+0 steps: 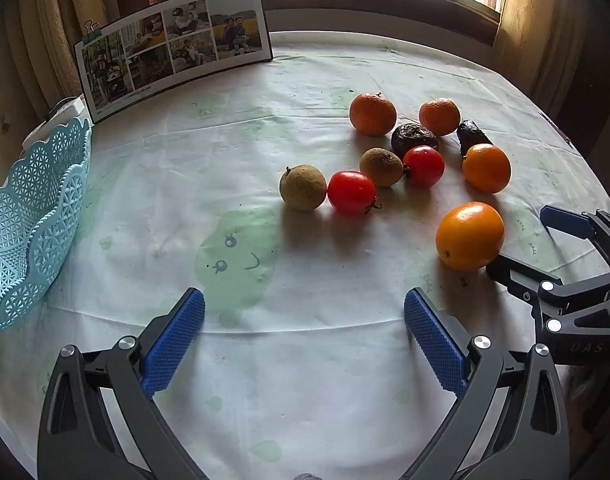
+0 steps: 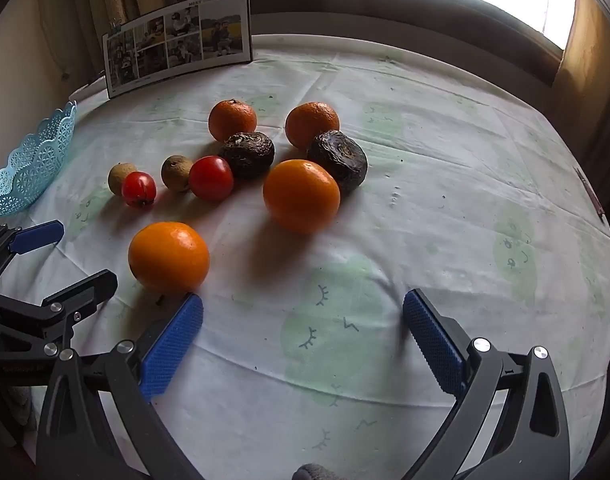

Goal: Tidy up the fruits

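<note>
Several fruits lie loose on the table: a near orange (image 1: 469, 236) (image 2: 169, 256), a second orange (image 1: 486, 168) (image 2: 301, 196), two tangerines (image 1: 373, 114) (image 2: 232, 119), two red tomatoes (image 1: 352, 193) (image 2: 211, 178), two brown longans (image 1: 303, 187) (image 2: 177, 173) and two dark wrinkled fruits (image 1: 414, 139) (image 2: 337, 160). A light-blue lace basket (image 1: 33, 216) (image 2: 33, 164) stands at the left edge, nothing visible inside. My left gripper (image 1: 304, 328) is open above bare cloth, short of the fruits. My right gripper (image 2: 303, 330) is open too, its left finger (image 2: 171, 344) just in front of the near orange.
A photo board (image 1: 173, 50) (image 2: 179, 40) with binder clips leans at the back of the table, before a window and curtains. The pale tablecloth (image 1: 225, 140) has green cartoon prints. A thin pen-like object (image 2: 591, 192) lies near the right table edge.
</note>
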A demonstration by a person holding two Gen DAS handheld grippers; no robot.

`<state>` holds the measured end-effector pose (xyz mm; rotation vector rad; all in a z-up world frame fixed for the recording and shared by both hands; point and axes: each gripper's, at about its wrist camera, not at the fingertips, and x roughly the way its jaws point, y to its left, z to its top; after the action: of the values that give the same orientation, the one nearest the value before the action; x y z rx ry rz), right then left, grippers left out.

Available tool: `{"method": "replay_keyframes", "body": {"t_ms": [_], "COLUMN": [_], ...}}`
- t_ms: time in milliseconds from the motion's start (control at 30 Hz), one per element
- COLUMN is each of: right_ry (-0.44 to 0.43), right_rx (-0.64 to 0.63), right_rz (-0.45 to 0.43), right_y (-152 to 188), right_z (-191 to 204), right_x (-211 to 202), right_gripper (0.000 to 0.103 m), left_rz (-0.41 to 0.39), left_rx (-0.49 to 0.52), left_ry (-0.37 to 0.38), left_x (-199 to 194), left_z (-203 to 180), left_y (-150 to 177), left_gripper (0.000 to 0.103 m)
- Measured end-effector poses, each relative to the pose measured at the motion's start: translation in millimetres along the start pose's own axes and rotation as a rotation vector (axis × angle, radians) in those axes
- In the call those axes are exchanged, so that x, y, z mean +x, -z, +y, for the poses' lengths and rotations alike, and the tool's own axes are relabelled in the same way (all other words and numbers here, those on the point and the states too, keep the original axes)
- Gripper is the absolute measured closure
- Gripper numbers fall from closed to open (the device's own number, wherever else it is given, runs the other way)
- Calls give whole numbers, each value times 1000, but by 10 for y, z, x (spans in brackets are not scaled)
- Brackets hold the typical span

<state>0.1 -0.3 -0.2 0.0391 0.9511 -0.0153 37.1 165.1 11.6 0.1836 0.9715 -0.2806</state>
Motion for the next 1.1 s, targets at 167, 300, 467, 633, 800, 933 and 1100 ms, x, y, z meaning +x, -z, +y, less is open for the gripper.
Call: {"method": "replay_keyframes", "body": {"t_ms": [167,300,467,633,800,933,1100], "right_ry": [5,13,14,14,15,17,-4], "right_rx": [7,-1,0,0,1,3,-27], "right_rz": [0,-6,-6,-6,-6,-4,15], "right_y": [-11,13,13,12,13,-5,-11], "right_z": [-25,-8,-5,-5,-6,-3,-27], "right_x": [4,7,5,4,5,-2,-8], "right_gripper": [5,5,5,5,5,5,5], "left_rz": [0,0,0,0,0,0,0], "left_rx": [1,1,1,0,0,0,0], "left_ry": [-1,-1,0,0,0,0,1], "left_x": [0,0,-1,0,0,-1,-3], "left_z": [0,1,1,4,3,2,0], "left_y": [0,2,4,5,5,5,-2], "left_gripper": [2,2,2,2,2,2,2]}}
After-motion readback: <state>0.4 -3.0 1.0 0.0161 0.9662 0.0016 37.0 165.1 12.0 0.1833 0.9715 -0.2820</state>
